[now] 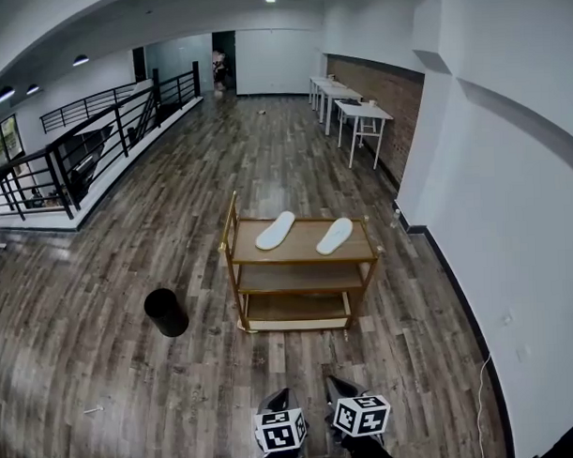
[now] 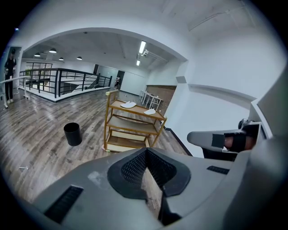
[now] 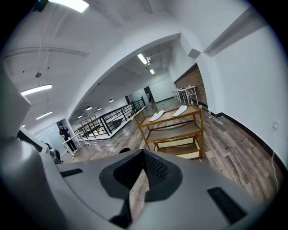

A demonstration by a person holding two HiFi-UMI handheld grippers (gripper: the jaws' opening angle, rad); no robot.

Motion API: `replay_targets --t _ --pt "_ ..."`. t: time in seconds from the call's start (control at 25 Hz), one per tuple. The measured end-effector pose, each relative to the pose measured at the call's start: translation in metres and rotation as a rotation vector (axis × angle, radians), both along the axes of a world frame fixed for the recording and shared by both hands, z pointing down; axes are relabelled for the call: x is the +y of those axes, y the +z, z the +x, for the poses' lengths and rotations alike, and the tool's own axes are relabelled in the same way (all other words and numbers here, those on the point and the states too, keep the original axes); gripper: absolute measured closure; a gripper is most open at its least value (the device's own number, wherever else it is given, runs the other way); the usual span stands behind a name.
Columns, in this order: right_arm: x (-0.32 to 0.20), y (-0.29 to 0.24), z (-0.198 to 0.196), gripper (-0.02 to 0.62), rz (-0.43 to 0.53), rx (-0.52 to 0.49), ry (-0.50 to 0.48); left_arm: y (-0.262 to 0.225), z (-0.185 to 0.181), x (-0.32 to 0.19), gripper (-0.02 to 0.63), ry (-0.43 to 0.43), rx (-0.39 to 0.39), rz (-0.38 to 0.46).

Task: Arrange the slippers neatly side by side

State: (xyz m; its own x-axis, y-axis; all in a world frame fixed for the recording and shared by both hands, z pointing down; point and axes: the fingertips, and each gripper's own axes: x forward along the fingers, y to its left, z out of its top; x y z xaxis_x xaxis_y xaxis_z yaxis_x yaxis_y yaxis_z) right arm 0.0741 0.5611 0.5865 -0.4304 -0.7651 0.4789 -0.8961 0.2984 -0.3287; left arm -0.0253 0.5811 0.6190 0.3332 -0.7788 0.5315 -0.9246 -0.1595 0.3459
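Note:
Two white slippers lie apart on the top shelf of a wooden cart [image 1: 297, 256], the left slipper [image 1: 275, 230] and the right slipper [image 1: 335, 236] both angled up to the right. Both show small in the left gripper view as slippers [image 2: 128, 104] [image 2: 150, 112], and in the right gripper view as slippers [image 3: 157, 115] [image 3: 180, 110]. My left gripper [image 1: 274, 400] and right gripper [image 1: 341, 389] hang close together at the bottom of the head view, well short of the cart. The left gripper [image 2: 146, 152] and the right gripper [image 3: 144, 152] are shut and hold nothing.
A black bin [image 1: 166, 312] stands on the wood floor left of the cart. A white wall [image 1: 511, 215] runs along the right. Black railings [image 1: 77, 155] edge the left side, and white tables [image 1: 358, 113] stand at the far right. A person [image 3: 64, 132] stands by the railing.

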Motion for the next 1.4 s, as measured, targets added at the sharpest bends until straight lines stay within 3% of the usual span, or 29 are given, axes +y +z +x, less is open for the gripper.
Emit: replay_targets --t 0.32,0.68,1.4 --pt "-0.023 0.004 0.006 0.598 -0.02 0.008 0.014 0.006 0.004 -0.021 0.605 0.007 0.008 -0.02" --pt "-0.087 -0.001 0.006 0.598 -0.015 -0.009 -0.03 0.005 0.005 -0.079 0.604 -0.04 -0.004 -0.023" --pt "-0.199 -0.002 0.047 0.598 -0.019 -0.019 -0.083 0.001 0.049 -0.184 0.604 -0.097 -0.007 -0.024"
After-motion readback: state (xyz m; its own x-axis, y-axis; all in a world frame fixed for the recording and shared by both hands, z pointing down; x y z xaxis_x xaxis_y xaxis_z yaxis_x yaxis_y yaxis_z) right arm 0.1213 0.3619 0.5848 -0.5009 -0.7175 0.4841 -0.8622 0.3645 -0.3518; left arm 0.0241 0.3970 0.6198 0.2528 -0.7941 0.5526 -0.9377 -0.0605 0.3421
